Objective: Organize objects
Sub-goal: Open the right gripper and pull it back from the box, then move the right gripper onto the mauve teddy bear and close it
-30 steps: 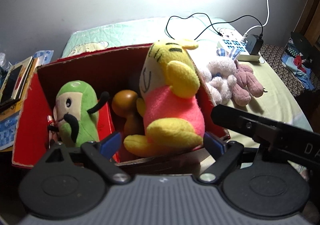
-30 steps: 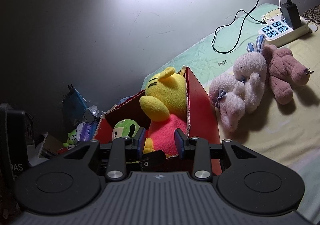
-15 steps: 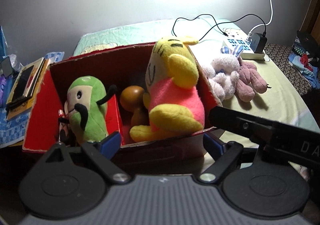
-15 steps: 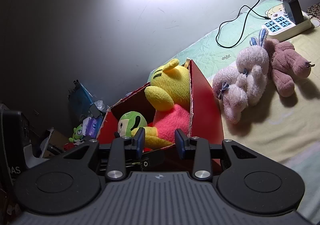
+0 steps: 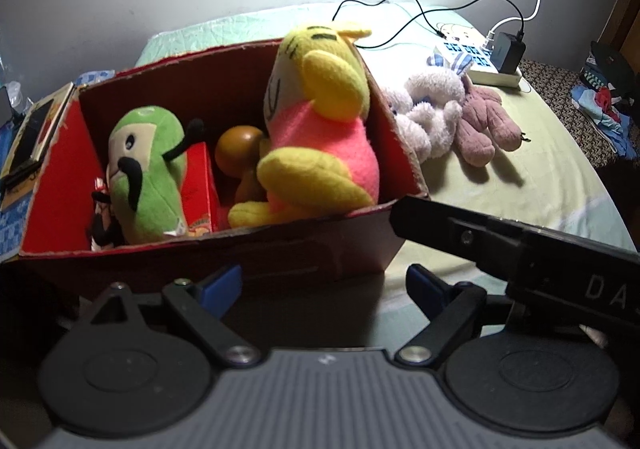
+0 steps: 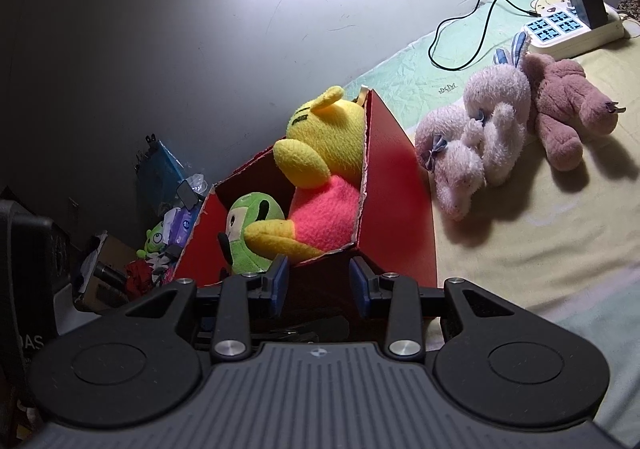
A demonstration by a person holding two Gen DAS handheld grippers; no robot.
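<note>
The left gripper [image 5: 323, 291] hovers just in front of the red cardboard box [image 5: 280, 261], its blue-padded jaws spread wide with nothing between them. The right gripper [image 6: 319, 286] sits at the box's near right corner, jaws parted narrowly and empty; its black body crosses the left wrist view beside the box.

Inside the box, at its left end, a green plush with a black moustache [image 5: 146, 173] stands upright against a small red carton [image 5: 200, 189]. At the right end a yellow bear plush in a pink shirt [image 5: 320, 129] leans on the right wall, with a brown rounded object [image 5: 238, 143] between it and the carton.

Right of the box, on the bed sheet [image 5: 540, 185], lie a white plush bunny [image 5: 430, 117] and, touching it, a mauve plush [image 5: 482, 125]. Beyond them is a power strip [image 5: 480, 59] with a black charger [image 5: 507, 57] plugged in.
</note>
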